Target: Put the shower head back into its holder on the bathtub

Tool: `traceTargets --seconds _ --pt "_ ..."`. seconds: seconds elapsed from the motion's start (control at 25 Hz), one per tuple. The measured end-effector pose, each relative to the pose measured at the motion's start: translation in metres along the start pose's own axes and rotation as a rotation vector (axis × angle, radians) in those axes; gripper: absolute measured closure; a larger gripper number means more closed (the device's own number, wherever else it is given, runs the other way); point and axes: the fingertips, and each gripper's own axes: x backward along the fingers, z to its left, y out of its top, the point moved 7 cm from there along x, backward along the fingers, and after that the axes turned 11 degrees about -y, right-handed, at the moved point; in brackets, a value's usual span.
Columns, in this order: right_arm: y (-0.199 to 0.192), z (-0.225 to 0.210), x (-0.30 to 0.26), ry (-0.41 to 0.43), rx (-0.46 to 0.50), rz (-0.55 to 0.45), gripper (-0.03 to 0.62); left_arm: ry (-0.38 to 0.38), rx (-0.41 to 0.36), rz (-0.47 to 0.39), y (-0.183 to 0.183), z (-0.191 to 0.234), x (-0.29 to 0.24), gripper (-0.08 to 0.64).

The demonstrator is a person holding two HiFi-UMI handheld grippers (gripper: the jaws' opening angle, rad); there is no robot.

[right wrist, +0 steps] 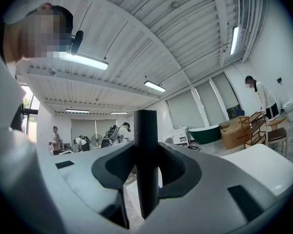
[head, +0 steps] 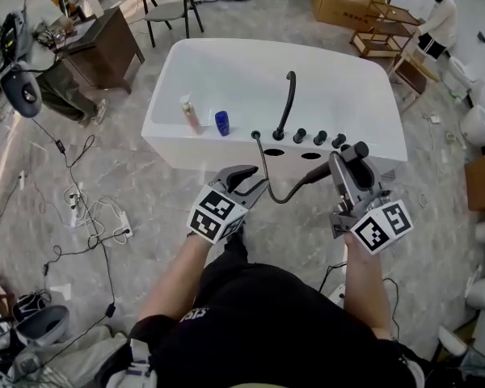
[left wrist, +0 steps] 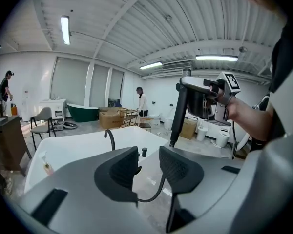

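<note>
The fingers of my right gripper (head: 338, 168) clamp the black shower head (head: 360, 149) by its handle, just short of the bathtub (head: 196, 153). My left gripper (head: 246, 182) waits with fingers half apart and empty beside the slack hose (head: 267, 176), likely ready to guide it. Only the head view shows the hose reaching the tub deck; the right gripper view shows just the gripped handle.

Grey marble floor (head: 145, 186), loose cables (head: 75, 204), cardboard boxes (head: 339, 2).
</note>
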Motion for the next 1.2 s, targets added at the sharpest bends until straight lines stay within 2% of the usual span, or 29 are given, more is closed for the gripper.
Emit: traceTargets --seconds 0.24,0.32,0.48,0.72,0.84,0.96,1.08,1.2 --pt "-0.005 -0.004 -0.076 0.005 0.003 0.05 0.443 -0.031 0.036 -0.015 0.012 0.074 -0.013 0.413" --pt "-0.006 -0.007 -0.098 -0.003 0.004 0.057 0.443 -0.066 0.033 -0.007 0.013 0.094 -0.015 0.414" --pt "0.003 -0.012 -0.139 -0.012 0.019 0.051 0.445 -0.151 -0.002 0.018 0.019 0.12 -0.025 0.417" --pt "0.012 -0.005 -0.18 -0.026 0.036 0.036 0.445 -0.19 0.0 0.005 0.027 0.161 -0.025 0.42" --pt "0.016 -0.005 -0.192 -0.039 0.034 0.028 0.445 -0.245 -0.026 0.004 0.037 0.167 -0.028 0.409" --pt "0.02 -0.007 -0.197 -0.048 0.024 0.026 0.445 -0.307 -0.036 0.022 0.042 0.159 -0.041 0.359" --pt "0.023 -0.01 -0.199 -0.039 0.018 0.022 0.445 -0.355 -0.025 0.047 0.035 0.147 -0.061 0.327" --pt "0.023 -0.012 -0.201 -0.036 0.008 0.019 0.445 -0.368 0.005 0.077 0.021 0.144 -0.08 0.307"
